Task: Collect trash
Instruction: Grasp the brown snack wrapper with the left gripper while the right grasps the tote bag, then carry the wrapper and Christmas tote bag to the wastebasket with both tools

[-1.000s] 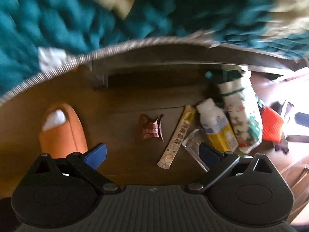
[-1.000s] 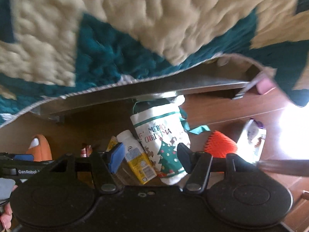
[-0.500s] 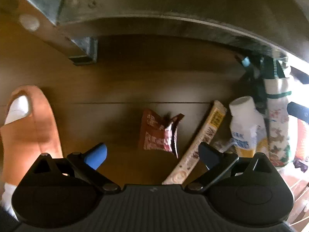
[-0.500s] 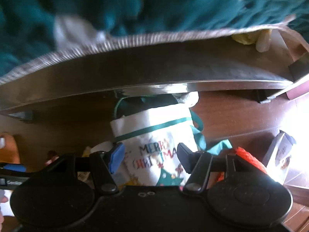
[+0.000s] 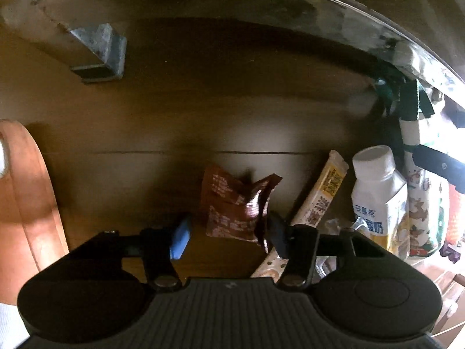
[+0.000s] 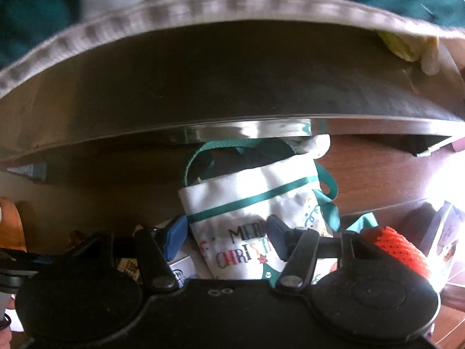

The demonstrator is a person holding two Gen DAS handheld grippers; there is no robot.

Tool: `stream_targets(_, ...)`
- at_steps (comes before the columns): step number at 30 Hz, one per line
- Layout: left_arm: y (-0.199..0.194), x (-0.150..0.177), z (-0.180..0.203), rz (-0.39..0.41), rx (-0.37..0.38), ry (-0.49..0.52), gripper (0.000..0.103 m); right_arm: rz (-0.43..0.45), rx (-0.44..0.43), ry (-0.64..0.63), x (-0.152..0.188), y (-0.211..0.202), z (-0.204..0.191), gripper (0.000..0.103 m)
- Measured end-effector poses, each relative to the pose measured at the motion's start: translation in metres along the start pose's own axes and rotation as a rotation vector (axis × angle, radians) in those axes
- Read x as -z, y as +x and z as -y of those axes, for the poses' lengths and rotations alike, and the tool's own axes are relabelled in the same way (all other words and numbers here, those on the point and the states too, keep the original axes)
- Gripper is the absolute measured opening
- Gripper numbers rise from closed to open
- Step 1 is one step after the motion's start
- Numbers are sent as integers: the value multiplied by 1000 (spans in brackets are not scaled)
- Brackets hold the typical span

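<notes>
Brown wrapper (image 5: 237, 208) sits between the closing left gripper (image 5: 229, 232); right gripper (image 6: 223, 234) gapes around the bag (image 6: 252, 203).

left tool (image 5: 229, 232) closing (pointing down), right tool (image 6: 223, 237) open

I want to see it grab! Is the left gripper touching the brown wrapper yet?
Touching. In the left wrist view the closing left gripper has its dark finger against the brown wrapper; its blue finger remains clear.

Orange slipper (image 5: 26, 203) on wood floor (image 5: 203, 122), metal frame leg (image 5: 98, 52) beyond
</notes>
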State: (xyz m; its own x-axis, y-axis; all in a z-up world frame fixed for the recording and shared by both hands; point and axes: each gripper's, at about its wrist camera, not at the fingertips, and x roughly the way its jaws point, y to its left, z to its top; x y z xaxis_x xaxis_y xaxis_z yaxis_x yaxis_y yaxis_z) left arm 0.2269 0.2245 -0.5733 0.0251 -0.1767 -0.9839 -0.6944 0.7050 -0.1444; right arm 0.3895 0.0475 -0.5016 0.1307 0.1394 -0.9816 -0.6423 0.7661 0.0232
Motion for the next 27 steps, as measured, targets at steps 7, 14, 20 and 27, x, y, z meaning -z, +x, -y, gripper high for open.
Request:
stream_targets(7, 2, 1, 6, 8, -6, 23, 41, -2, 115, -55, 4, 12, -13, 59)
stream_targets(14, -6, 3, 3, 14, 6, 42, 32, -4, 112, -72, 4, 2, -12, 16)
stream_targets(20, -12, 0, 7, 2, 11, 55, 31, -17, 161, -74, -1, -29, -2, 3)
stream_targets(27, -50, 6, 19, 17, 44, 52, 30, 7, 146, 155, -5, -94, 31, 2)
